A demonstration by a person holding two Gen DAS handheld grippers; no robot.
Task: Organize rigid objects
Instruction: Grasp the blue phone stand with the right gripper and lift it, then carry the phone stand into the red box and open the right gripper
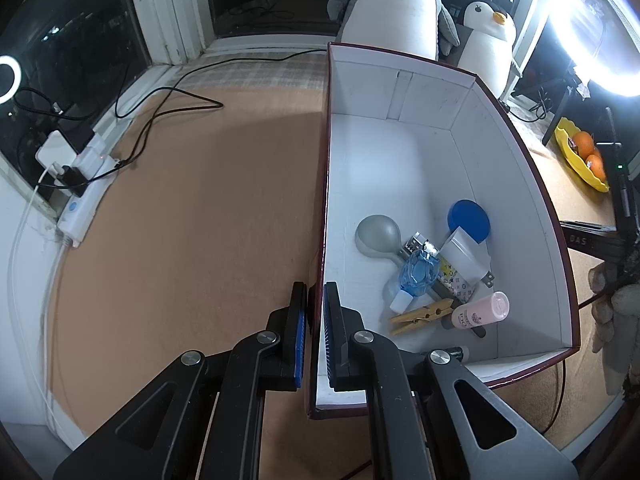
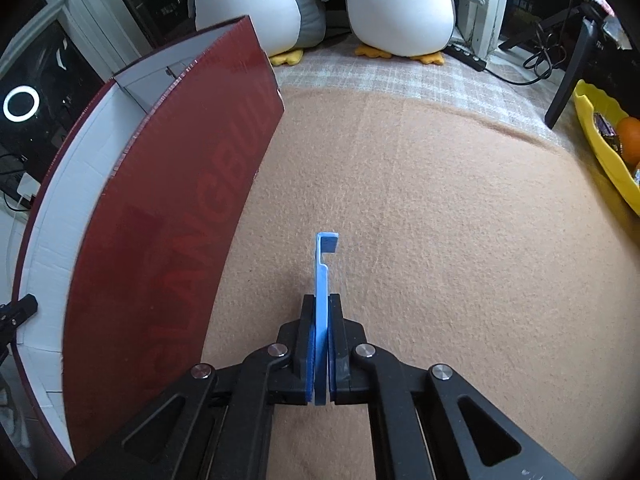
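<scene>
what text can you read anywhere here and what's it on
"ANGEL", partly cut off, in large letters on the box outer wall.
"100" on the pink bottle; its smaller print is blurred.
"DAS" on the black bar.
Pattern on the tube: unreadable.

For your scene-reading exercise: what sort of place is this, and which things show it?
Probably a home room by a window: plush penguins, a yellow fruit bowl and a blanket-covered surface holding the box.

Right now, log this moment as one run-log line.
left gripper: shut on box wall | right gripper: shut on blue flat piece, over blanket, outside box | clothespin: in box
</scene>
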